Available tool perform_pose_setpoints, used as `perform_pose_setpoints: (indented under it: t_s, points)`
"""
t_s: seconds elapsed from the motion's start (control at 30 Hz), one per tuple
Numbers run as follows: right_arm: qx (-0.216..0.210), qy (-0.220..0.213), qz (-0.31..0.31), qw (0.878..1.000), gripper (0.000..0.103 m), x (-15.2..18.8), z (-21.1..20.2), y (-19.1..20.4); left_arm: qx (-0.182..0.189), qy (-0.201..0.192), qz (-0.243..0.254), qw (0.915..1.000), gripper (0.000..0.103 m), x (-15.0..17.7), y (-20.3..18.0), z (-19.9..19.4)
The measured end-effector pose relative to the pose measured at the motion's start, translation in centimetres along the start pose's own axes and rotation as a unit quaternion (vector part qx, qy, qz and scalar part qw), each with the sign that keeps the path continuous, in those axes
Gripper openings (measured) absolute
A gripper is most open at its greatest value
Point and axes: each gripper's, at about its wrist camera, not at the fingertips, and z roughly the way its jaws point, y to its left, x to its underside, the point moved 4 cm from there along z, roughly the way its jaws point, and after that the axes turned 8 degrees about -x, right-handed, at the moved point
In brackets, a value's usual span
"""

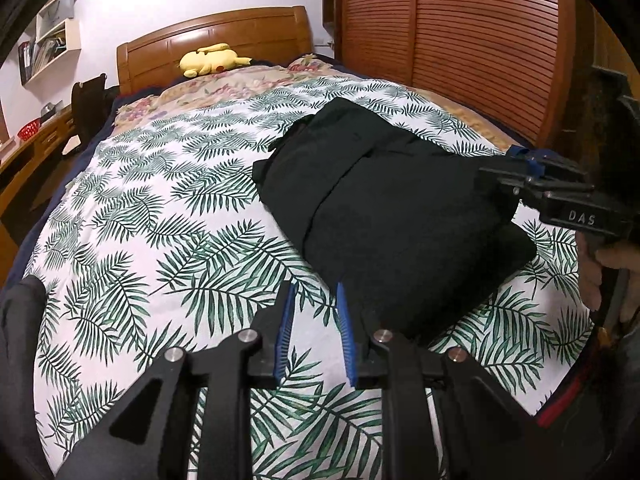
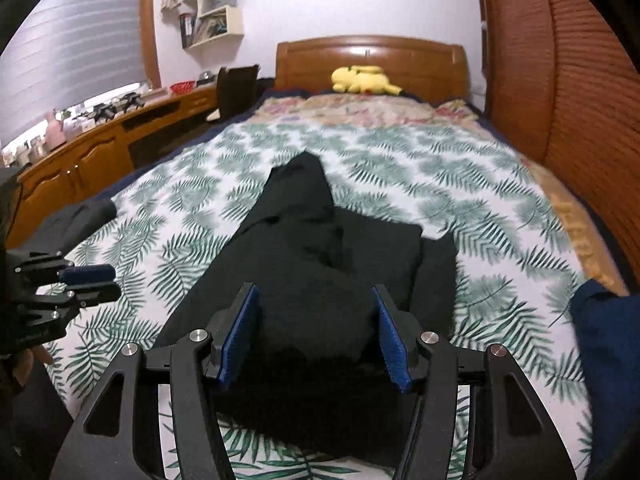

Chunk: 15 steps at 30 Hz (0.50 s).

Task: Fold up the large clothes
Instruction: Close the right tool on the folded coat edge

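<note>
- The black garment [image 1: 384,208] lies partly folded on the leaf-print bedcover [image 1: 160,220], right of centre in the left wrist view; in the right wrist view it fills the lower middle, with a narrower end reaching up toward the headboard [image 2: 372,60].
- Its layers are stacked unevenly: a thicker bundle sits near the camera, and a flap shows at the bundle's right side in the right wrist view.
- The right claw [image 2: 314,332] stands about half open, one blue pad on each side of the thick near bundle. Whether the pads press the cloth I cannot tell; the bundle sits between them and may lie beneath them.
- The left claw [image 1: 314,332] is nearly closed, with a narrow gap and nothing in it, its tips over the bedcover just beside the garment's near-left corner.
- Risk: closing on the thick bundle could catch only the top layers, so the lower ones would slide out and undo the fold.
- Risk: the left claw, so close to the bedcover, could pinch the cover along with the garment's edge.
- Farther off, a yellow plush toy [image 1: 212,60] rests by the headboard, and a second dark cloth [image 2: 72,220] lies at the left edge of the bed, clear of the work.
</note>
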Motion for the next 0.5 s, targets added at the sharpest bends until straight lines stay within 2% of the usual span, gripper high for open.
perform_pose_setpoints:
  t_s: [0.13,0.17,0.23,0.3,0.37,0.5]
  points:
    - [-0.01,0.028,0.002,1.0,0.057,1.2,1.2,-0.1,0.002,0.003,-0.003,1.0,0.02,0.3,0.1,0.3]
    - [-0.013,0.04,-0.003,0.999,0.052,1.7,1.6,0.0,0.002,0.005,-0.004,1.0,0.02,0.3,0.1,0.4]
    - [-0.023,0.057,-0.013,0.998,0.021,2.6,2.1,0.1,0.004,0.006,-0.005,1.0,0.02,0.3,0.0,0.6]
    - [-0.04,0.065,-0.015,0.997,0.011,3.5,2.2,0.2,0.01,0.009,-0.006,0.9999,0.021,-0.2,-0.1,1.1]
    - [-0.033,0.054,-0.018,0.998,0.008,3.8,1.6,0.2,0.017,0.004,-0.004,0.9998,0.021,-1.4,-0.4,1.7]
    - [-0.014,0.003,-0.014,1.0,0.006,3.1,-1.7,-0.1,0.046,0.007,-0.006,0.9989,0.022,-3.7,-1.4,3.4]
